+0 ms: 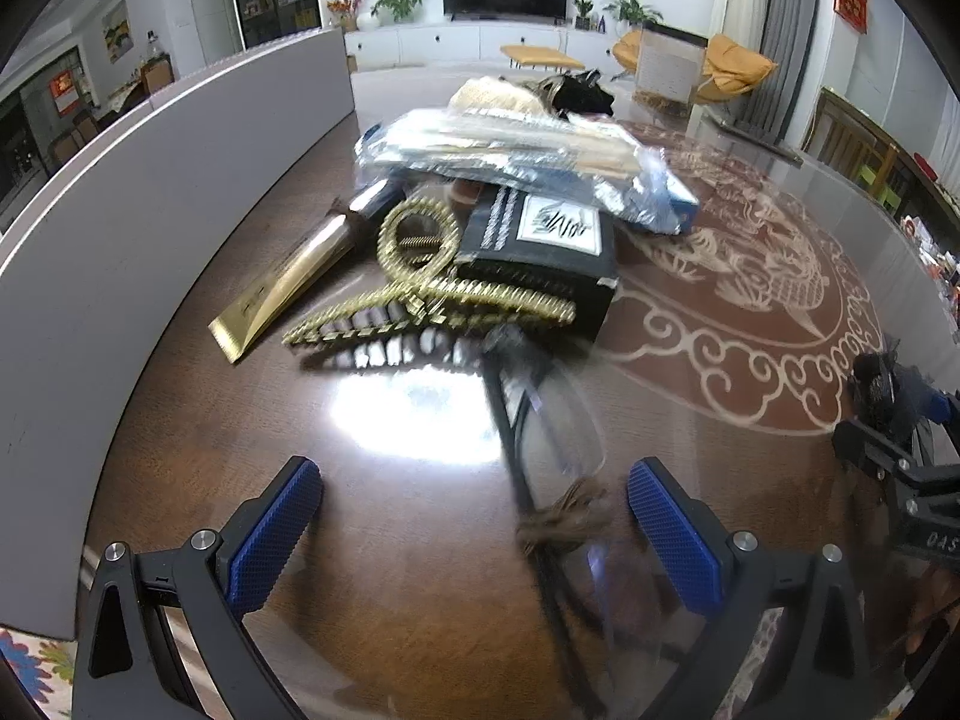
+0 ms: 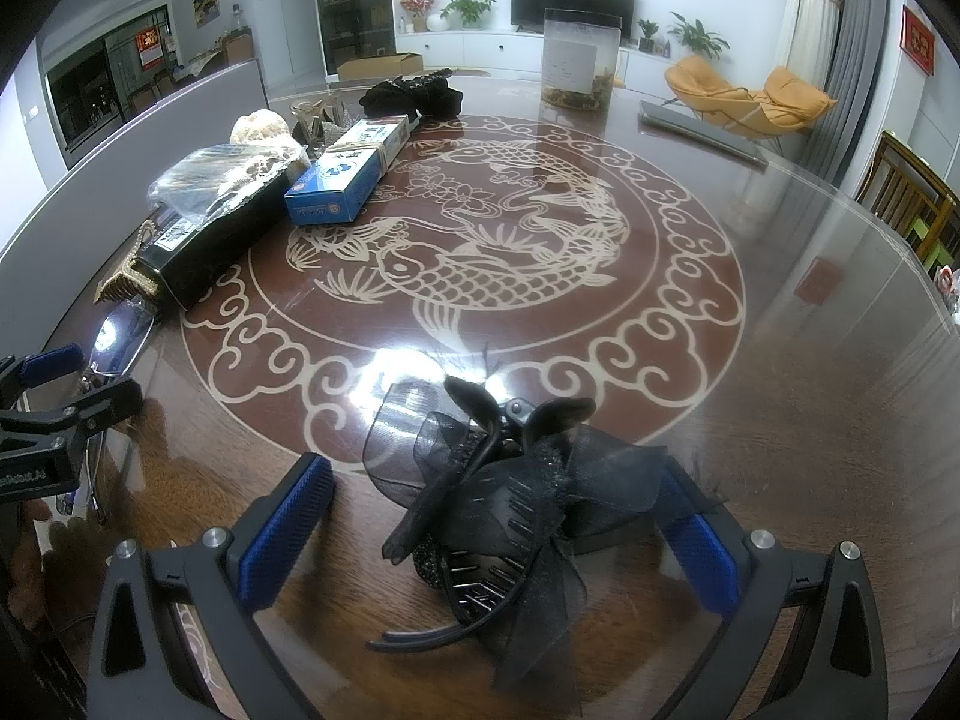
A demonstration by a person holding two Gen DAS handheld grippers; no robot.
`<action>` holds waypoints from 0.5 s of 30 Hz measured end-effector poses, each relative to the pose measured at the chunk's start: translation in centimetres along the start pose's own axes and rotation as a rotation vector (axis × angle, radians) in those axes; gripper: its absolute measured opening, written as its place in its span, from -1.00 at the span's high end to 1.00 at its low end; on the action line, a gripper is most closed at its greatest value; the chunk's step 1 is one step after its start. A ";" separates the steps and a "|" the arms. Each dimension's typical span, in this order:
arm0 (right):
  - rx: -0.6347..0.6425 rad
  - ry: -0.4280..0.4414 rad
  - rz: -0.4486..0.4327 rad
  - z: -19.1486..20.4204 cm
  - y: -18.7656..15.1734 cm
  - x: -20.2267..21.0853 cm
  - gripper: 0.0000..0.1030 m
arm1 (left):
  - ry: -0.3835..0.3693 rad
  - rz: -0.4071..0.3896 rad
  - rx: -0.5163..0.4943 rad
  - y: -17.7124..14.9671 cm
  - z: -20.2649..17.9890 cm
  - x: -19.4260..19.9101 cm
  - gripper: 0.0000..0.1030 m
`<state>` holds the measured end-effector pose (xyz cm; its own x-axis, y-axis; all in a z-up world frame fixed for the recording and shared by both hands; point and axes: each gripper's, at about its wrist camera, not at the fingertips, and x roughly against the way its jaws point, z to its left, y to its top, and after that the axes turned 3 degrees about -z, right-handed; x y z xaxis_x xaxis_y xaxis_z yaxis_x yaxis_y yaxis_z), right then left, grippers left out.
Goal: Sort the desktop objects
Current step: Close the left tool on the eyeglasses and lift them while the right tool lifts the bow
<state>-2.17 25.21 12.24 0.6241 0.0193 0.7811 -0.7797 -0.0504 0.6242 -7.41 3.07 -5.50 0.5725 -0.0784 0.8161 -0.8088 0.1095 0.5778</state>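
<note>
In the left wrist view my left gripper (image 1: 474, 516) is open just above the table, with blurred glasses (image 1: 546, 450) lying between its pads, nearer the right pad. Beyond them lie a gold hair claw (image 1: 420, 300), a black box (image 1: 540, 252), a gold tube (image 1: 294, 276) and a blue box in plastic (image 1: 522, 162). In the right wrist view my right gripper (image 2: 498, 528) is open around a black bow hair claw (image 2: 504, 498) resting on the table. The left gripper (image 2: 54, 408) and the glasses (image 2: 114, 336) show at the left edge.
A grey panel (image 1: 150, 192) borders the table on the left. The glass-topped table carries a fish pattern (image 2: 480, 252). At the far side stand a clear jar (image 2: 579, 60), a black fabric item (image 2: 414, 96), a cream lace item (image 2: 264, 126) and a flat grey device (image 2: 702, 126).
</note>
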 end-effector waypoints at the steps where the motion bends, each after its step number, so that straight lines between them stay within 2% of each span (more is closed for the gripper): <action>1: 0.000 0.000 0.000 0.0 0.0 0.0 -1.00 | 0.005 0.011 0.010 -0.1 0.3 0.1 -1.00; 6: 0.000 0.000 0.000 0.0 0.0 0.0 -1.00 | 0.022 0.024 0.031 -0.2 0.9 0.1 -1.00; 10: 0.000 0.000 0.000 0.0 0.0 0.0 -1.00 | -0.001 0.034 -0.013 0.3 0.2 -0.2 -1.00; 12: 0.000 0.000 0.000 0.0 0.0 0.0 -1.00 | -0.021 0.007 -0.040 0.1 -0.2 0.4 -0.59; 14: -0.001 0.001 0.000 -0.1 0.0 0.0 -1.00 | -0.049 -0.024 -0.096 -0.2 -1.1 1.3 0.53; 15: -0.002 0.003 0.000 -0.1 0.0 0.0 -1.00 | -0.044 -0.022 -0.113 -0.4 -1.4 1.6 0.55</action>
<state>-2.21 25.27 12.27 0.6238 0.0219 0.7813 -0.7799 -0.0483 0.6240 -6.02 4.33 -4.44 0.5817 -0.1254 0.8037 -0.7742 0.2176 0.5944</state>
